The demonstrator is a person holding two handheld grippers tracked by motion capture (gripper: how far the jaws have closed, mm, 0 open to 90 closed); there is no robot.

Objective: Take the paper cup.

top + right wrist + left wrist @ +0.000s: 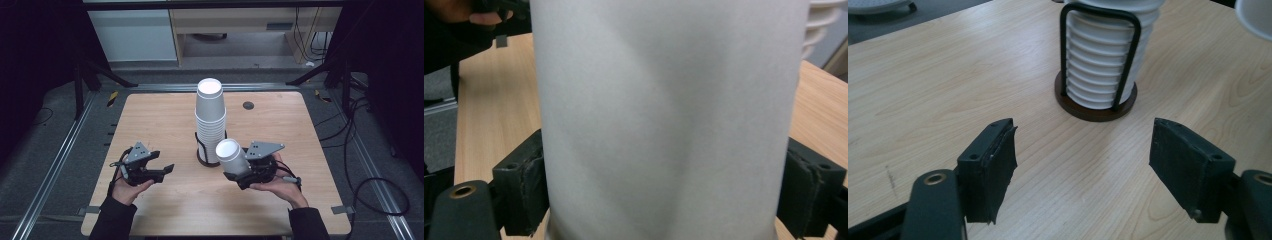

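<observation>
From the high view, the right gripper holds a white cup. The cup is tipped, with its flat bottom toward the camera. It is just beside the stack of cups, which stands in a black holder in the middle of the table. The left gripper sits low near the table, apart from the stack.

The right gripper view shows the grip up close. A black pad presses on each side of the cup, so the gripper is clamped on it. The cup is so near that it hides most of the table. Its top and bottom are cut off. A bit of the stack peeks in at the top right corner.

The left gripper view shows the left gripper with its jaws wide apart and nothing between them, just bare wood. Past them stands the holder with its wire loop around the stack. The top of the stack is cut off. A small piece of the held cup shows in the corner.
</observation>
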